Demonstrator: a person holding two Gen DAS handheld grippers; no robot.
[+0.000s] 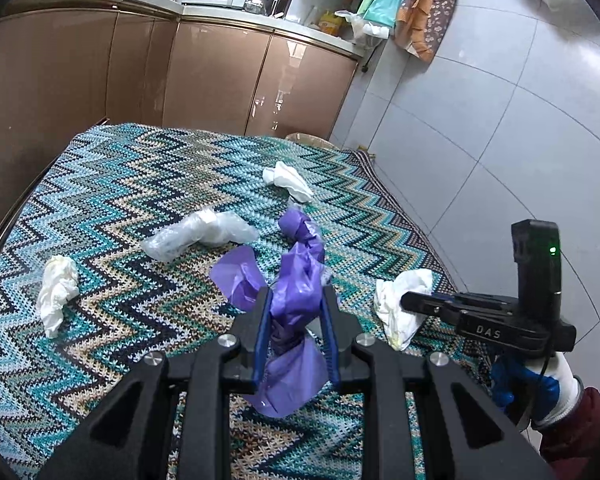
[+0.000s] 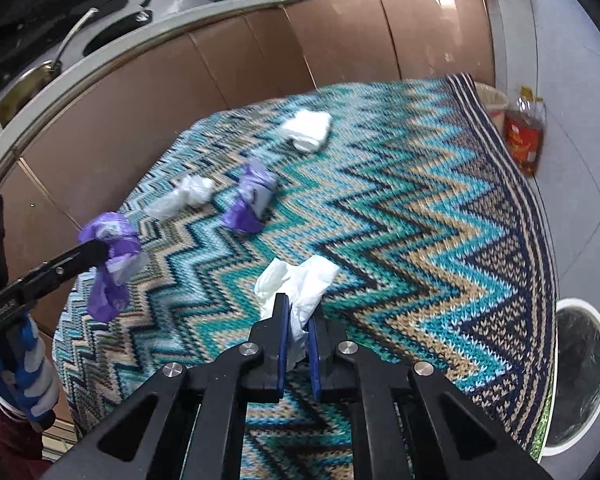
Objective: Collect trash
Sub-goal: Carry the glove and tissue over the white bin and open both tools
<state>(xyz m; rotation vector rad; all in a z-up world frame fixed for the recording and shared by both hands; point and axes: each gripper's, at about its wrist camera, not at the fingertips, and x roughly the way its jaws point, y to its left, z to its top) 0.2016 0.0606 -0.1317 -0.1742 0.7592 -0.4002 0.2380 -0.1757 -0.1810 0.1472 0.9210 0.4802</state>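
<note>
My left gripper (image 1: 296, 294) is shut on a crumpled purple plastic bag (image 1: 296, 280) and holds it above the zigzag-patterned table cloth (image 1: 120, 208); it also shows in the right wrist view (image 2: 108, 256). My right gripper (image 2: 298, 312) is shut on a white crumpled tissue (image 2: 296, 284), which shows in the left wrist view (image 1: 400, 304) at the table's right edge. On the cloth lie a second purple wad (image 2: 252, 200), a clear plastic wrap (image 1: 196, 234), a far white tissue (image 1: 286, 180) and a left white tissue (image 1: 56, 292).
A white-rimmed trash bin (image 2: 580, 368) with a dark liner stands on the floor to the right of the table. An oil bottle (image 2: 524, 136) and a basket (image 2: 492, 100) stand by the far corner. Brown cabinets (image 1: 220, 76) run behind the table.
</note>
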